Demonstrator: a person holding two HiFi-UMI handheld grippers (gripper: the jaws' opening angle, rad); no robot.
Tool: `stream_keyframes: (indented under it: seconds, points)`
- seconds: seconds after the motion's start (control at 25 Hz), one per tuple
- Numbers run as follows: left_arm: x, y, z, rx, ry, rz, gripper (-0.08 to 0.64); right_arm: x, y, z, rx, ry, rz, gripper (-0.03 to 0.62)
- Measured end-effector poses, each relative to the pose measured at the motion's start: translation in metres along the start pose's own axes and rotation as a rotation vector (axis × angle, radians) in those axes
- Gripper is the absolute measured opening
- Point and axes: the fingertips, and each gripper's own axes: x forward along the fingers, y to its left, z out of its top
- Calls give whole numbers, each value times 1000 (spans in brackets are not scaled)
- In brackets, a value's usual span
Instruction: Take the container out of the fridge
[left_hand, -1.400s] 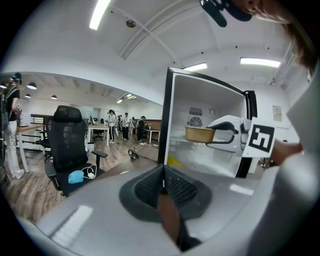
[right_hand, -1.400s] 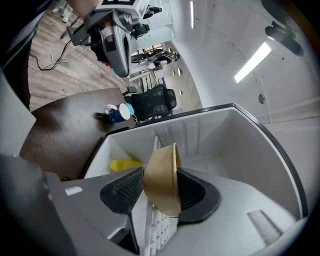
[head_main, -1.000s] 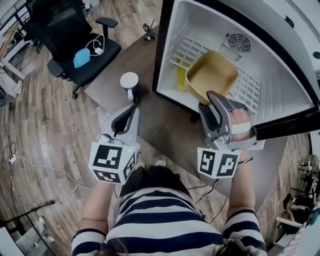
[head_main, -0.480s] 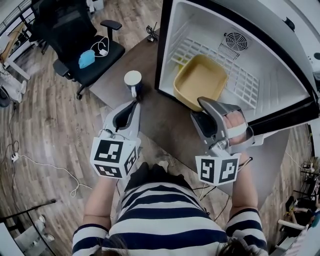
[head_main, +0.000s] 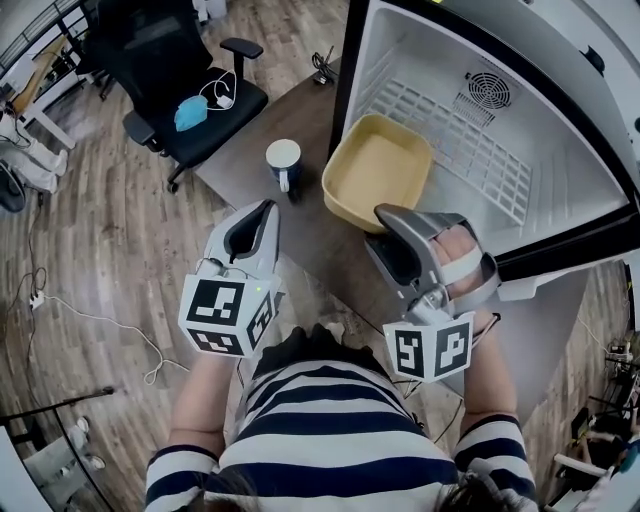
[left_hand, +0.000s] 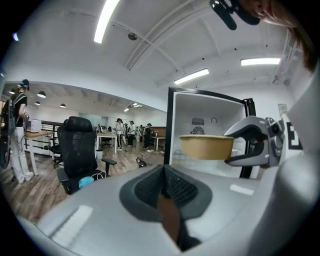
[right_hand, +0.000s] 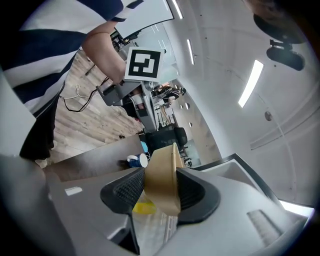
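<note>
The right gripper (head_main: 378, 232) grips the near wall of the container (head_main: 378, 170), which hangs at the front left corner of the open fridge (head_main: 520, 120), partly over the table (head_main: 320, 245). The left gripper (head_main: 262, 207), jaws together and empty, hovers near the mug (head_main: 283, 160).

One container (head_main: 378, 172), one fridge (head_main: 400, 40) upper right, one mug (head_main: 283, 160), one table (head_main: 300, 115), one chair (head_main: 170, 70) upper left, one mask (head_main: 190, 113), two grippers: left gripper (head_main: 262, 208), right gripper (head_main: 380, 218).

In front of me a white mug (head_main: 283, 159) stands on the dark table (head_main: 292, 112). Beyond it, my black office chair (head_main: 150, 45) carries a blue mask (head_main: 190, 112) and a white cable (head_main: 224, 93).
</note>
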Motion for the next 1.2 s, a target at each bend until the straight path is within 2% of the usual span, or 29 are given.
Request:
stream_keyframes:
  seconds: [0.68,1.2]
  points:
    - [-35,44,-4,-31,-9,132,0,23,11,50,-46,-148,38,186]
    - [-58,63,-9,-50,-14,225,0,37,16,65,-59,-205,64,183]
